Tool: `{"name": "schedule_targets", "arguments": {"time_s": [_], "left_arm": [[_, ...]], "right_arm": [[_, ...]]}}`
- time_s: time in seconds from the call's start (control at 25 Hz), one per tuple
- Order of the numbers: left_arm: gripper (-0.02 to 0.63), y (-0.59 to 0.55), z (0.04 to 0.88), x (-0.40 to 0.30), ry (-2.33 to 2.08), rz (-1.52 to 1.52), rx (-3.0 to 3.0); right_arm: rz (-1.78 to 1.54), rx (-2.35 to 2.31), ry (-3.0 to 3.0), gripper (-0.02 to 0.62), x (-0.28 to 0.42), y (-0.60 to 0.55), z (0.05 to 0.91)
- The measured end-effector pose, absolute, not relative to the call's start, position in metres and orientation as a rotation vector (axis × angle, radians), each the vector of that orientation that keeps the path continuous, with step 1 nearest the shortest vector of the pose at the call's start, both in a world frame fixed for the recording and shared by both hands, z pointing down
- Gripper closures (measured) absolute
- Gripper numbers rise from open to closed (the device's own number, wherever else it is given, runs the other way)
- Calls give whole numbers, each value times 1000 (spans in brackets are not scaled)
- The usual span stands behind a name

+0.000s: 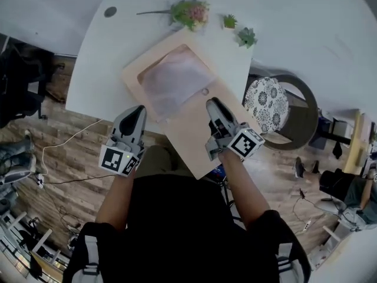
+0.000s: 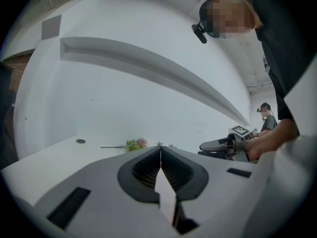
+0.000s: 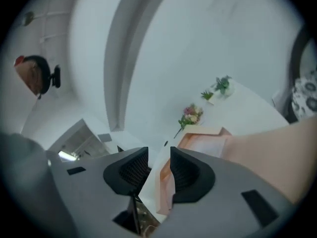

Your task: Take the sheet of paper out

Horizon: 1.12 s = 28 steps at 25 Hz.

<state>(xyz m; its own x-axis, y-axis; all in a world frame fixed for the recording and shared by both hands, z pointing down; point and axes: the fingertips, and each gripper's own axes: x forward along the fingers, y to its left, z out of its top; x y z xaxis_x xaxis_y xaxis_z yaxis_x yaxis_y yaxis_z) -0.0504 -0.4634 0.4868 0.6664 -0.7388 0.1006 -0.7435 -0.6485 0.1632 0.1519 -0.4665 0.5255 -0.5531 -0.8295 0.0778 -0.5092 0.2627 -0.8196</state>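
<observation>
A tan folder (image 1: 194, 137) lies open on the white table (image 1: 100, 63), its flap reaching over the near edge toward me. In its pocket lies a pale pinkish sheet of paper (image 1: 174, 81). My left gripper (image 1: 139, 109) hovers at the table's near edge, just left of the folder; in the left gripper view its jaws (image 2: 161, 150) meet with nothing between them. My right gripper (image 1: 211, 103) is over the flap at the pocket's right corner. Its jaws (image 3: 159, 155) stand apart, empty, with the folder (image 3: 208, 142) showing ahead through the gap.
A bunch of artificial flowers (image 1: 189, 12) and two small green plants (image 1: 230, 21) (image 1: 247, 37) sit at the table's far edge. A cable hole (image 1: 110, 12) is at far left. A patterned round chair (image 1: 266, 104) stands right of the table. Another person (image 2: 267, 118) is in the background.
</observation>
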Motion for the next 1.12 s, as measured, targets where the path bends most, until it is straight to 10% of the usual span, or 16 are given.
{"name": "schedule_targets", "arguments": {"time_s": [1.12], "left_arm": [[602, -549, 542, 2, -819, 27, 2716]], "right_arm": [[-1941, -1383, 1566, 469, 152, -532, 695]]}}
